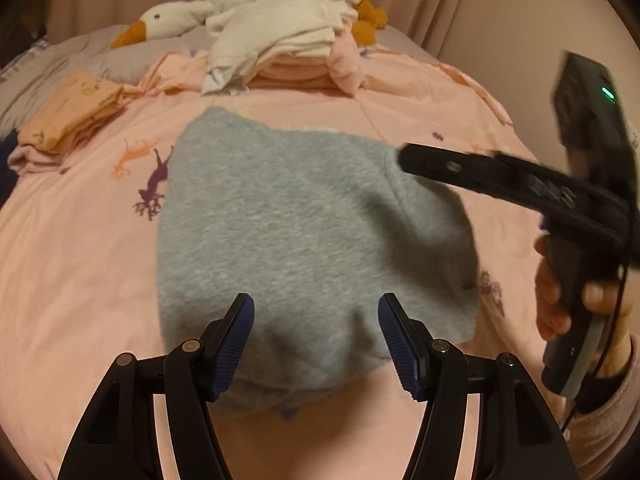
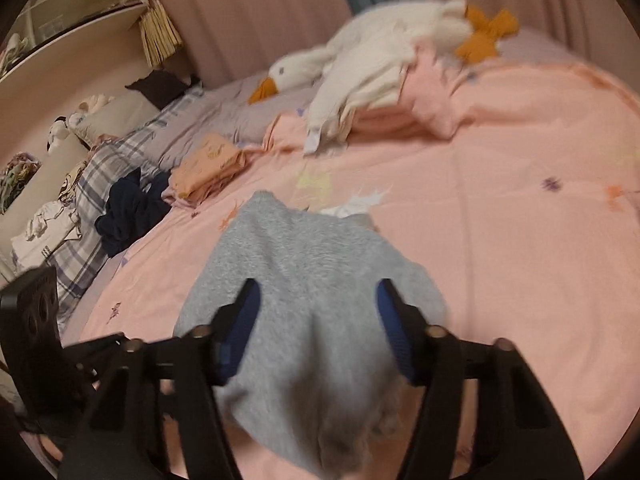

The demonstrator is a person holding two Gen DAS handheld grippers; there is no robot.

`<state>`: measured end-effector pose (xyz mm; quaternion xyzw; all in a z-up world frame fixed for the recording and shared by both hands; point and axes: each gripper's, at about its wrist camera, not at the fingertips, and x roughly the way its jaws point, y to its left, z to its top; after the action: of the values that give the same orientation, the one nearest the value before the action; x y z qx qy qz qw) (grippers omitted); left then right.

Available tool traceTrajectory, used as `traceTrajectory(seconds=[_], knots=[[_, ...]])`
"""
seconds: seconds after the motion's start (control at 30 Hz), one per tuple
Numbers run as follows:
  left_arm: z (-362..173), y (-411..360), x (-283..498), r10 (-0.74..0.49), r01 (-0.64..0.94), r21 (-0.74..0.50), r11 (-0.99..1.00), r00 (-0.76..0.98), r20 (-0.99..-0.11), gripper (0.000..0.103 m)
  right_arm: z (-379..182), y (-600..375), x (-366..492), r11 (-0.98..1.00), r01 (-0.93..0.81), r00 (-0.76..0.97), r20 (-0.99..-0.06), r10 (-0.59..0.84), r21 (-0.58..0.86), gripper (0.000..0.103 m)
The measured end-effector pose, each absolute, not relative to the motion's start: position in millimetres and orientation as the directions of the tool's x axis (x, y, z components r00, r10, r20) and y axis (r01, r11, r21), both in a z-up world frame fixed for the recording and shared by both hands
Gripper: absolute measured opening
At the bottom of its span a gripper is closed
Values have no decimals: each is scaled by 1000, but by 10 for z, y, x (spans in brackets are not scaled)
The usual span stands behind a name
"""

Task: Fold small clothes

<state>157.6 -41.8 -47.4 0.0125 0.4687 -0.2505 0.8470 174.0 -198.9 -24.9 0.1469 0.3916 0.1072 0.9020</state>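
Grey garment [image 1: 304, 232] lies folded on the pink bedspread [image 1: 80, 280], mid-bed, right in front of me, prob so both tools reach it w/o stretching. My left tool [image 1: 316, 336] hangs over its near edge, pads apart, nothing pinched, cloth just below. My right tool [image 2: 318, 332] is also part-open over the fabric; view's blurred but the pads don't look clamped on it, so I'd say it's let go. Folded peach pile [image 1: 68, 116] sits off to the far left, kept clear of the work spot. Plush goose [image 1: 208, 12] at the far end, w/ cream clothes [image 1: 276, 40] heaped against it. No legible labels or writing; only small animal prints on the spread.
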Motion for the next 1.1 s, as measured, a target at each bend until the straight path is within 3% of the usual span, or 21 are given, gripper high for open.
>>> traceTrajectory(seconds=[0.07, 0.3, 0.53, 0.83, 1.1], knots=[[-554, -408, 1611, -414, 428, -229, 874, 411, -812, 63, -387, -2002, 1911, 926, -49, 629, -709, 320, 375, 45], [-668, -401, 1627, -431, 449, -244, 860, 381, -818, 63, -846, -2076, 2242, 940, 58, 514, -817, 261, 337, 43], [-518, -299, 1546, -442, 425, -264, 866, 401, -802, 63, -709, -2128, 2108, 930, 51, 558, -783, 275, 363, 48], [-525, -88, 1506, -390, 383, -225, 896, 433, -813, 63, -310, -1943, 1378, 928, -141, 611, -708, 355, 345, 48], [-750, -63, 1496, -341, 362, -193, 912, 410, -846, 63, -677, -1821, 1194, 959, -154, 558, -780, 284, 239, 35]])
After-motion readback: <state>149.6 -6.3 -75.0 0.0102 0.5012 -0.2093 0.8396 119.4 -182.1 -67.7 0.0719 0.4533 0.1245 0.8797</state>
